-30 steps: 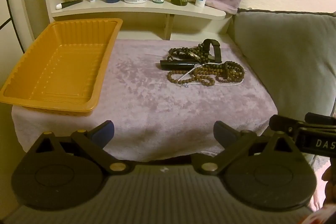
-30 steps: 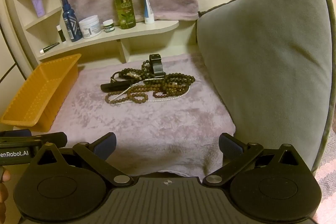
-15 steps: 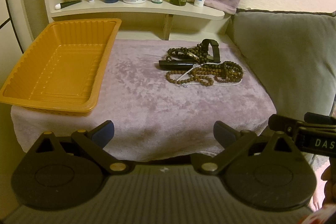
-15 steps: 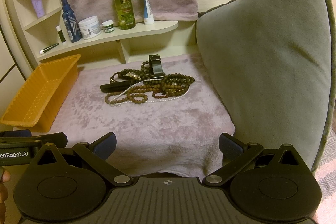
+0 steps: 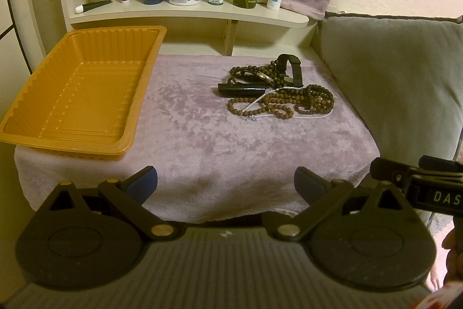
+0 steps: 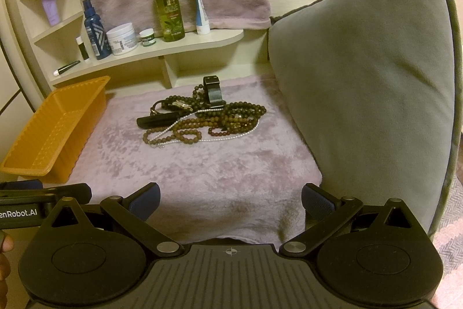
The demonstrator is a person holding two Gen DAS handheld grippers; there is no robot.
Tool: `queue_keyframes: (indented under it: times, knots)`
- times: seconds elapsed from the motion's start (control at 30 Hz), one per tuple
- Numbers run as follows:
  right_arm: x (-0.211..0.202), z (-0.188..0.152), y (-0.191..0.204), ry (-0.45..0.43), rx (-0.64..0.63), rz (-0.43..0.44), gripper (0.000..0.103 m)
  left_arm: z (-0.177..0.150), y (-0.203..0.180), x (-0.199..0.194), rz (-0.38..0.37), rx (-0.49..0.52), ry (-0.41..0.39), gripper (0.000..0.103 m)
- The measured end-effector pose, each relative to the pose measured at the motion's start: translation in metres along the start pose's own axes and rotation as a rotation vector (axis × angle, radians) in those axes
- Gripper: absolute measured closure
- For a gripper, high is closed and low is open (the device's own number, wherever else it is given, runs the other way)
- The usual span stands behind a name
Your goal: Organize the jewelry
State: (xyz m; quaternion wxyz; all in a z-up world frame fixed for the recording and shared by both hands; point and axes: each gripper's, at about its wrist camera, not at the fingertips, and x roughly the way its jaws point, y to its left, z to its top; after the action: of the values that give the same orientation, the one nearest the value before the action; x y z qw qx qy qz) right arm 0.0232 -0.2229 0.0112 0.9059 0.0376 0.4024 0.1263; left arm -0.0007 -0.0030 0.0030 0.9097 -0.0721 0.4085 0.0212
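"OLIVE" on green bottle [image 6: 168, 8]; "enRobot.AI" on left gripper [image 6: 17, 215].

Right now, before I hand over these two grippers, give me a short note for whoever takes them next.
Left gripper: open, empty, short of the towel's near edge.
Right gripper: open, empty, likewise held back.
Jewelry pile: bead strands, a thin pearl-like chain and a black band tangled together on the purple towel, beside the grey cushion.
Orange tray: on the towel's left, nothing in it.
Done: nothing moved yet.
Left: all of the jewelry.
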Motion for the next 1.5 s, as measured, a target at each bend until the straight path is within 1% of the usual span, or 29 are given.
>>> queue_keyframes:
  times: [1.23, 1.5]
  knots:
    - [-0.0009, 0.0013, -0.0009, -0.004, 0.001, 0.000, 0.000, 0.0004, -0.0003, 0.0000, -0.003, -0.002, -0.001, 0.003]
    - [-0.0011, 0.0047, -0.0024, -0.017, 0.005, 0.005, 0.000, 0.0057, 0.0050, -0.0005, -0.017, -0.029, -0.011, 0.003]
